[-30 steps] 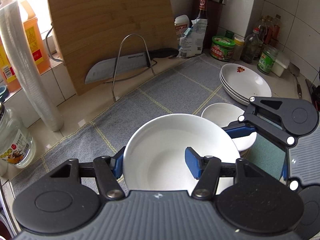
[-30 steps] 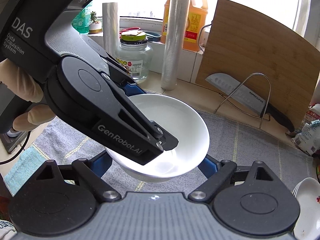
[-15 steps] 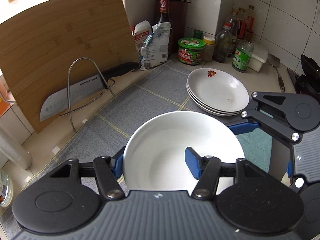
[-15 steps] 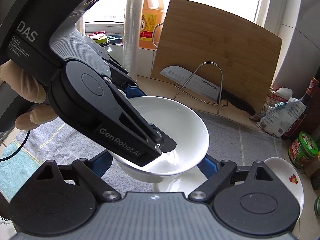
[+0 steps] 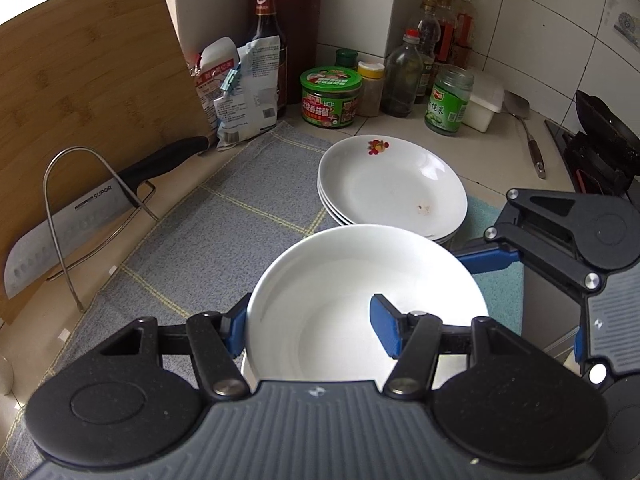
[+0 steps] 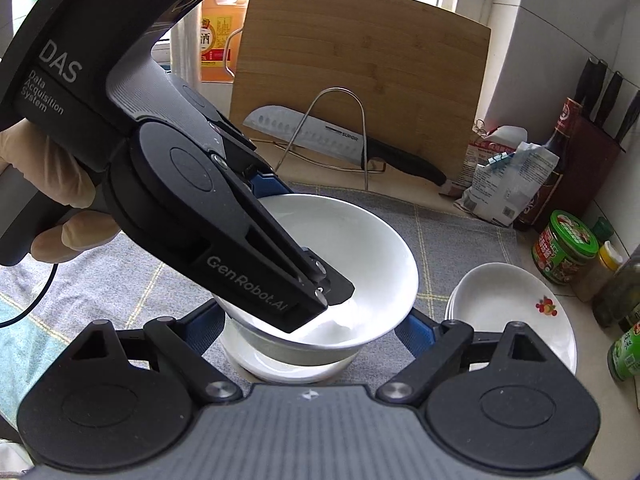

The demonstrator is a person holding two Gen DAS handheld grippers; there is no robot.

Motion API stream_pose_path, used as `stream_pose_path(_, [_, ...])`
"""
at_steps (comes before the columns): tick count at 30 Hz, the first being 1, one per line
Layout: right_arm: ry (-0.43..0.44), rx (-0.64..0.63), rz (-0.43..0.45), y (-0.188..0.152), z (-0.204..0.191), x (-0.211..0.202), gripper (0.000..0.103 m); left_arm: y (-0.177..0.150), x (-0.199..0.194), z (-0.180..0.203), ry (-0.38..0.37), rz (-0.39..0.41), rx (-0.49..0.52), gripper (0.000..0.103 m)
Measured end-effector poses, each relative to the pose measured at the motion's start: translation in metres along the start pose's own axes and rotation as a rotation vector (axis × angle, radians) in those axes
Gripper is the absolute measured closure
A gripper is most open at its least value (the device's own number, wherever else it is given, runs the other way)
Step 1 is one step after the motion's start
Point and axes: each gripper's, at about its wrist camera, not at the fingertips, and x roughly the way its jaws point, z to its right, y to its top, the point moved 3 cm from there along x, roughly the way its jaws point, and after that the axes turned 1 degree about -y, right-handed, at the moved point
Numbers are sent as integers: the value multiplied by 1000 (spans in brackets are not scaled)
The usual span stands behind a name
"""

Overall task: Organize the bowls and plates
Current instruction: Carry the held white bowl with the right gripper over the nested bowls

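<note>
While the white bowl [image 5: 360, 292] hangs above the grey dish towel [image 5: 224, 232], both grippers share its weight. At far left in the left wrist view a bamboo cutting board [image 5: 88, 120] leans on the wall with a cleaver [image 5: 80, 216] in a wire rack [image 5: 76, 208] before it. Mid-frame, the left gripper [image 5: 312, 330] is clamped on the bowl's near rim, one blue pad outside the wall and one inside. To the right, a stack of white plates [image 5: 394, 184] with a red flower print sits just beyond the bowl, jars and bottles behind it. At far right the right gripper [image 6: 312, 326] cradles the bowl from below, its jaws spread wide and set against opposite sides of the bowl's lower wall.

In the right wrist view a smaller white dish [image 6: 288, 364] lies on the towel directly under the bowl. That looks like the landing spot, though the plate stack may be intended instead. To do it well, keep the rim level, lower both hands together, centre the foot over the dish, and release the rim pinch only once the bowl rests.
</note>
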Motion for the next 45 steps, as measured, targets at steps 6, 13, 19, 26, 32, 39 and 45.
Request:
stream_pose_path(6, [11, 29, -19, -7, 5, 8, 9, -3, 5, -1, -5, -16, 0, 43])
stream_pose_path(13, [45, 20, -37, -7, -3, 19, 9, -13, 8, -10, 15, -42, -33, 43])
stream_pose_path(19, [60, 12, -43, -7, -8, 24, 9, -18, 9, -14, 30, -47, -42, 43])
stream_pose_path(26, [65, 22, -48, -9, -7, 27, 9, -20, 13, -12, 31, -52, -38, 43])
stream_pose_path(32, [72, 41, -47, -10, -6, 28, 9, -19, 15, -12, 30, -50, -34, 43])
stream_pose_path(39, [85, 64, -52, -9, -3, 31, 9, -19, 18, -14, 33, -55, -39, 43])
stream_pose_path(45, [89, 59, -54, -8, -4, 32, 9, -20, 20, -16, 32, -61, -49, 43])
